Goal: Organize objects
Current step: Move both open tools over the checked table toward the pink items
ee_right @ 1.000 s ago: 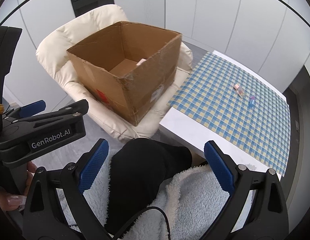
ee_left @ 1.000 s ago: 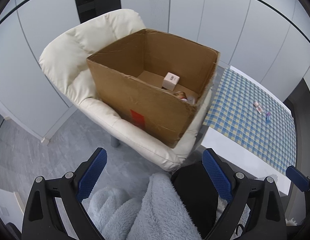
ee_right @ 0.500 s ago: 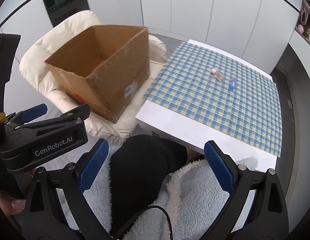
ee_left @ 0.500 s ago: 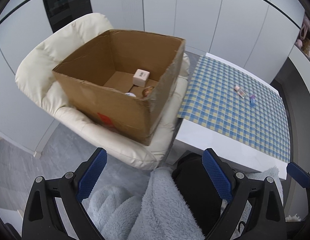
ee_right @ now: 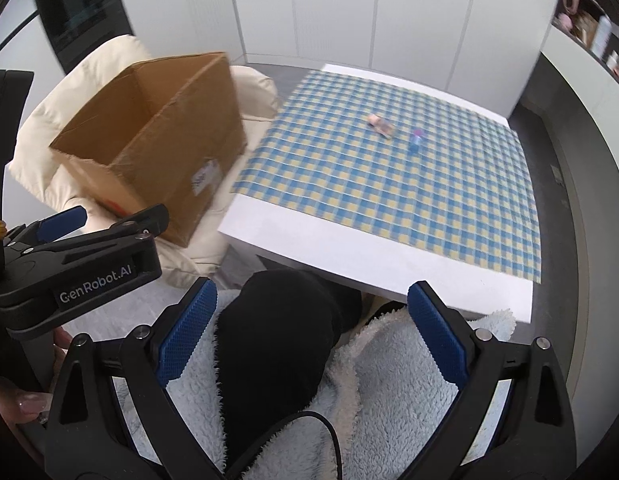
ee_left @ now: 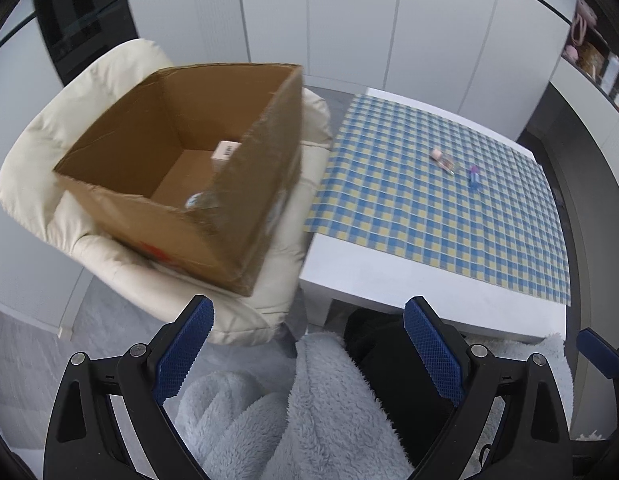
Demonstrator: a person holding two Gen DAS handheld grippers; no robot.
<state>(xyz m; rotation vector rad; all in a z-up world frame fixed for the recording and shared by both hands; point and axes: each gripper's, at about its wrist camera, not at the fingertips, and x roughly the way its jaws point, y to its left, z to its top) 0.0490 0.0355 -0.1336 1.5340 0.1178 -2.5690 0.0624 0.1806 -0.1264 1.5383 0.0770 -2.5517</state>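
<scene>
Cardboard box [ee_left: 177, 176] sits open on a cream chair [ee_left: 41, 160] at left; only the left wrist view looks inside, showing a small white carton [ee_left: 226, 149]. Right of it, two small bottles [ee_right: 381, 125] [ee_right: 416, 140] lie on the checkered cloth [ee_right: 389, 184] of the white table [ee_right: 349, 256]. Left gripper [ee_left: 309, 348] and right gripper [ee_right: 311, 340] hover low over the person's lap, fingers spread wide, empty.

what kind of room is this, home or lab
Most likely a home living or dining area: a cream padded armchair holding a cardboard box, a low white table with a blue checked cloth, and plain white cabinet panels behind.
</scene>
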